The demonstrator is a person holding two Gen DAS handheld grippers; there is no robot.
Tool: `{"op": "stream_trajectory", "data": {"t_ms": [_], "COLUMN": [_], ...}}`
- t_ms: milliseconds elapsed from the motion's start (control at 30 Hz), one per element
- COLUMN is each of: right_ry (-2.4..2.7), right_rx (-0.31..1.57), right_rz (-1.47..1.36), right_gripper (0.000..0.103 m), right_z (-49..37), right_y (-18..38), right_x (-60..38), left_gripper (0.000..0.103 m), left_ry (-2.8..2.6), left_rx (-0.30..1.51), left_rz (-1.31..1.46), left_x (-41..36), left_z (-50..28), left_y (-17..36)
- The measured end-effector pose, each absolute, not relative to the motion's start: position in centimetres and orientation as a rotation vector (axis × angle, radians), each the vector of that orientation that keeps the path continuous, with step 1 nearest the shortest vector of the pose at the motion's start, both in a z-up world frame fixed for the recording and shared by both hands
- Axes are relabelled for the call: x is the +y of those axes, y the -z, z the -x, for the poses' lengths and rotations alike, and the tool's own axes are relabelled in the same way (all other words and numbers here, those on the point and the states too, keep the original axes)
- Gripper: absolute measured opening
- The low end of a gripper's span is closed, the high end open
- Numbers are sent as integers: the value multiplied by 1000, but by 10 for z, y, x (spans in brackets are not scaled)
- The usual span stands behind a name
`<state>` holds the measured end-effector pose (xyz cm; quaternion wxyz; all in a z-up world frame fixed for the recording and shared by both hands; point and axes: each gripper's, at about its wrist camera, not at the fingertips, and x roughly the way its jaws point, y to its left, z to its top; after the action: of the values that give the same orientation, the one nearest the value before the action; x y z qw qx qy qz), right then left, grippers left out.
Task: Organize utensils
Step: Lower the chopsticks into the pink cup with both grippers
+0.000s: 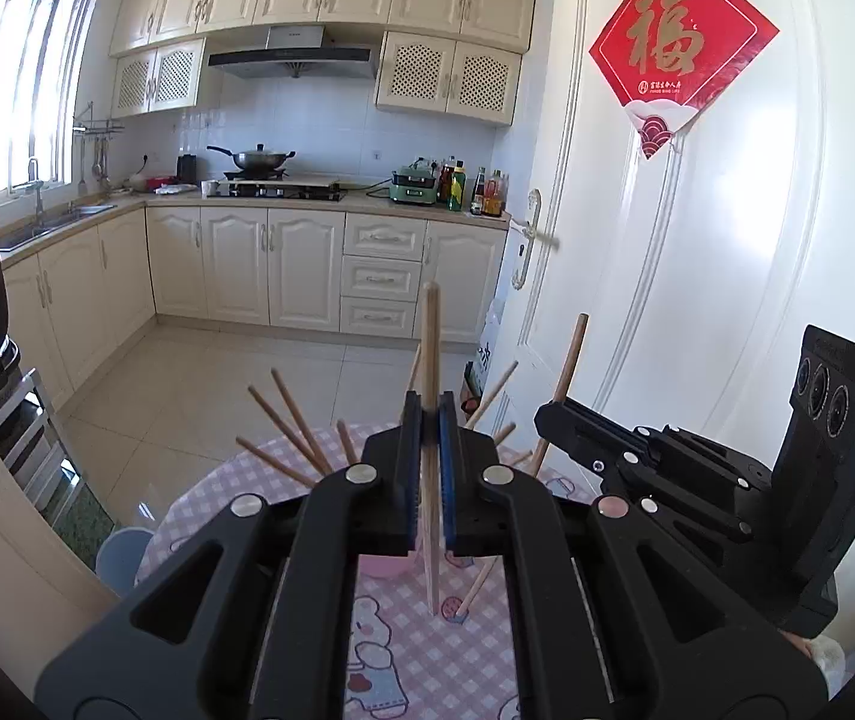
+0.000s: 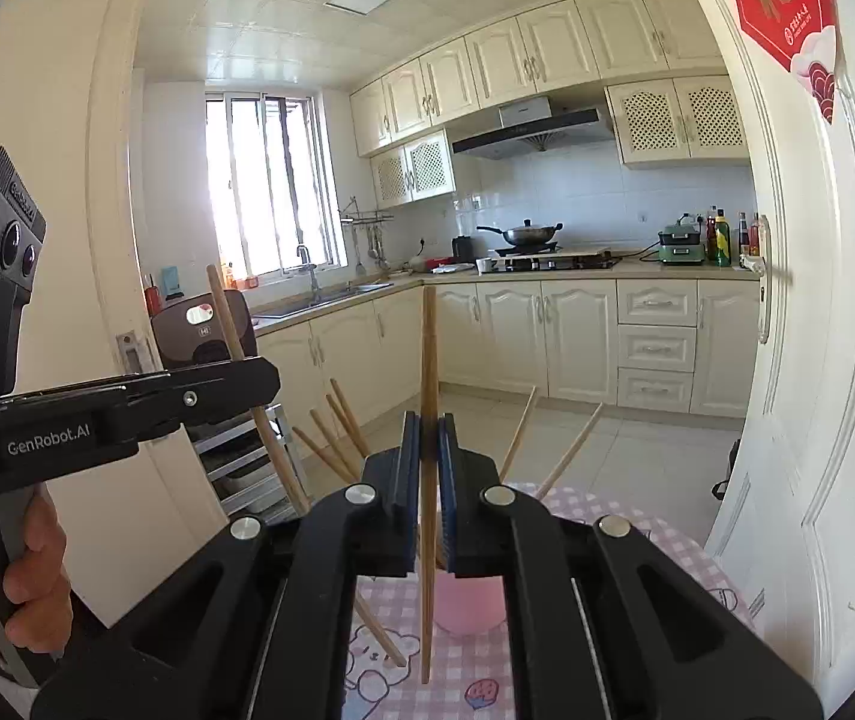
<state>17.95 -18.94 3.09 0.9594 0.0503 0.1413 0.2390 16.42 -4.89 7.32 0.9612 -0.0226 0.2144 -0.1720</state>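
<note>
My left gripper (image 1: 431, 414) is shut on a wooden chopstick (image 1: 430, 336), held upright over the pink checked tablecloth (image 1: 415, 648). My right gripper (image 2: 428, 426) is shut on another wooden chopstick (image 2: 429, 348), also upright. A pink cup (image 2: 468, 606) stands on the cloth right under the right gripper, with several chopsticks (image 2: 337, 438) fanning out of it. The cup is mostly hidden in the left wrist view (image 1: 382, 567). The right gripper's body (image 1: 667, 468) shows to the right in the left wrist view. The left gripper's body (image 2: 97, 414) shows at the left in the right wrist view.
A white door (image 1: 697, 240) with a red paper sign stands close on the right. A light blue stool (image 1: 121, 558) sits left of the table. A metal rack (image 2: 247, 456) with a brown appliance stands by the door frame. Kitchen cabinets (image 1: 271, 264) lie across a tiled floor.
</note>
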Motion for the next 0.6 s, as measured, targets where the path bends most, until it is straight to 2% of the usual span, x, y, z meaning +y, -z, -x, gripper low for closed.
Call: {"op": "stream_trajectory", "data": {"t_ms": [600], "right_ry": [-382], "right_rx": [132], "right_rz": [-68], "right_gripper": [5], "right_z": [-222], "right_y": [-39], "right_x": [-182], "left_gripper": [6], "left_ry": [264], "left_rx": [314], "left_rz": [44], "left_x": [-64], "left_z": [-211], "left_y": [-92]}}
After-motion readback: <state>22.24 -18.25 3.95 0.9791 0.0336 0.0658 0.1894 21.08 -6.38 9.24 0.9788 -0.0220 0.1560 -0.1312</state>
